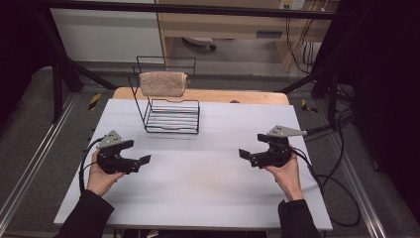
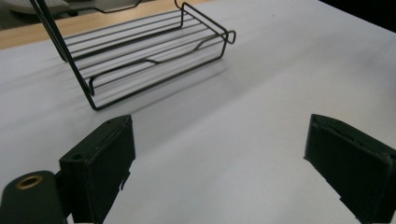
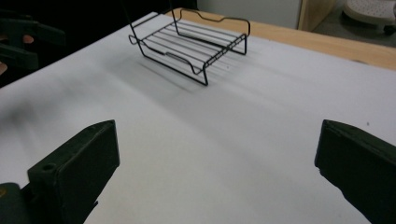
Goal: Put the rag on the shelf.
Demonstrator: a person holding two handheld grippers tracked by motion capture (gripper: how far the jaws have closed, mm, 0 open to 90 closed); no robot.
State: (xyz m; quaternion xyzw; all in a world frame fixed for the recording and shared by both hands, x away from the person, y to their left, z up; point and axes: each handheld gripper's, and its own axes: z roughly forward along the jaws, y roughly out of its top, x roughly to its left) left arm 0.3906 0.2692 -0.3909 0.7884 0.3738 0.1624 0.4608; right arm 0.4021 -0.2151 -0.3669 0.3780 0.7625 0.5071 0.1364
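A black wire rack [image 1: 171, 116] stands at the back middle of the white table [image 1: 198, 173]. A beige towel [image 1: 162, 83] hangs folded over the rack's upper bar. My left gripper [image 1: 137, 152] is held low over the table's left side, open, with nothing between its jaws. My right gripper [image 1: 252, 146] mirrors it on the right side, also open and empty. In the left gripper view the jaws [image 2: 217, 140] stand wide apart, with the rack's tray [image 2: 154, 51] ahead. In the right gripper view the gripper [image 3: 217, 135] faces the rack [image 3: 191, 46] across bare table.
A wooden board edge [image 1: 223, 96] runs along the table's back. Black frame struts [image 1: 64, 64] and cables [image 1: 337, 183] flank the table. The other hand's gripper [image 3: 18, 42] shows dimly at the far left of the right gripper view.
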